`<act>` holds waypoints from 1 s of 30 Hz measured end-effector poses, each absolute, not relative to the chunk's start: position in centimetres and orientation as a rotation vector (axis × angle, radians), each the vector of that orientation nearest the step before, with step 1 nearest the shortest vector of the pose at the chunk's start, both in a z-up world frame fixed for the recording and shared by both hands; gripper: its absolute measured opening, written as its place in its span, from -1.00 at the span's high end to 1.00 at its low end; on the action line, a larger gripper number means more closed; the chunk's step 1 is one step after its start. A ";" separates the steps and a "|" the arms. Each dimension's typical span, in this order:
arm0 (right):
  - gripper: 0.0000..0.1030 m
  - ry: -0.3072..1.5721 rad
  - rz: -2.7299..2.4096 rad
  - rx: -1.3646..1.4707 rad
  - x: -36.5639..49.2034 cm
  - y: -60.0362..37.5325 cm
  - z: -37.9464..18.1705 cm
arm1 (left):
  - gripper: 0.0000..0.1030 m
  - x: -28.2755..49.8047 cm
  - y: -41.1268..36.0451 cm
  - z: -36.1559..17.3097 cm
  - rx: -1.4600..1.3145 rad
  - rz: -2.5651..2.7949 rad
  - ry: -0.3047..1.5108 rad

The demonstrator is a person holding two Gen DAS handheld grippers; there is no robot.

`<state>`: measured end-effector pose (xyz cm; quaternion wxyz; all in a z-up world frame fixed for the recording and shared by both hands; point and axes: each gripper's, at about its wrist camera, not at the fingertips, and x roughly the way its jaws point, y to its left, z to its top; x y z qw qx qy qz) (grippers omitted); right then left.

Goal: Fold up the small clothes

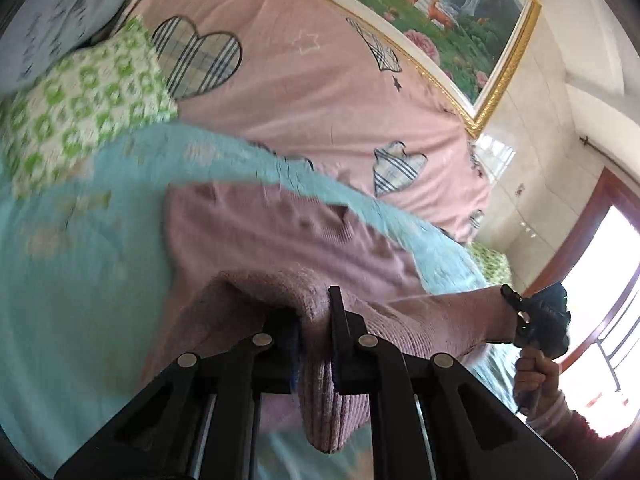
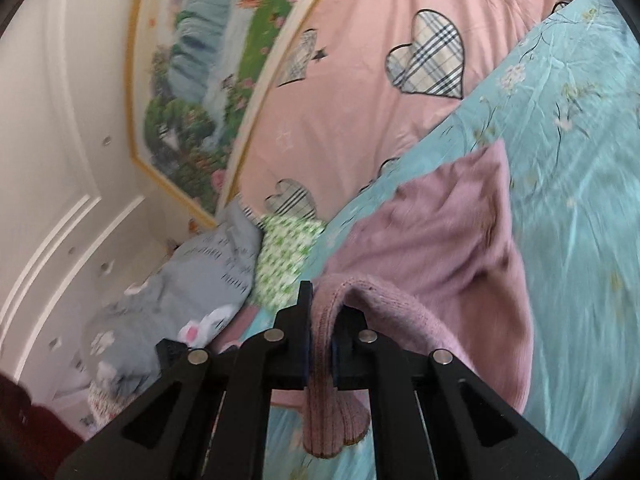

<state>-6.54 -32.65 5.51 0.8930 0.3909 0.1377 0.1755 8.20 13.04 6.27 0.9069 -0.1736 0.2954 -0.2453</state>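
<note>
On the bed: a mauve knitted garment [image 1: 260, 236] lies partly spread over a turquoise flowered sheet [image 1: 80, 260], its near edge lifted off the sheet.
Left gripper [image 1: 316, 320]: clamped on a bunched fold of the garment's ribbed hem, which hangs down between the fingers.
Right gripper [image 2: 320, 320]: likewise pinched tight on a ribbed fold of the same hem; in the left wrist view it shows at the far right, held in a hand [image 1: 536, 376].
Garment span: cloth stretches between the two grippers.
Behind: a pink quilt with plaid hearts [image 2: 360, 92], a green-patterned pillow [image 1: 80, 112], a grey pillow [image 2: 200, 272].
Wall: a gold-framed landscape picture [image 1: 440, 12].
Sharpness: both views are motion-blurred.
</note>
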 end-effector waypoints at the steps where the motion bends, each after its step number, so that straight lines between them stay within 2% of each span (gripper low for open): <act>1: 0.84 0.286 0.354 0.816 -5.2 -33.3 5.8 | 0.81 9.5 12.7 6.5 -0.350 -0.502 0.608; 7: 0.85 0.362 0.275 0.784 3.9 -35.7 6.3 | 0.81 18.7 11.3 5.5 -0.306 -0.431 0.657; 15: 0.84 0.529 0.052 0.755 10.9 -38.1 1.9 | 0.78 26.9 10.9 -0.3 -0.302 -0.325 0.801; 19: 0.83 0.549 0.047 0.801 11.4 -38.9 0.8 | 0.62 27.4 10.8 -1.7 -0.286 -0.314 0.851; 22: 0.81 0.521 0.055 0.829 10.1 -39.1 1.6 | 0.18 25.4 11.5 -0.7 -0.288 -0.328 0.835; 23: 0.77 0.502 0.050 0.819 9.3 -39.0 2.1 | -0.03 24.3 11.5 -0.3 -0.270 -0.323 0.830; 27: 0.71 0.447 0.044 0.740 6.2 -37.6 4.2 | -0.06 18.6 10.8 1.5 -0.231 -0.413 0.808; 30: 0.71 0.462 0.117 0.650 5.3 -34.4 4.9 | -0.06 15.6 7.3 1.8 -0.196 -0.563 0.835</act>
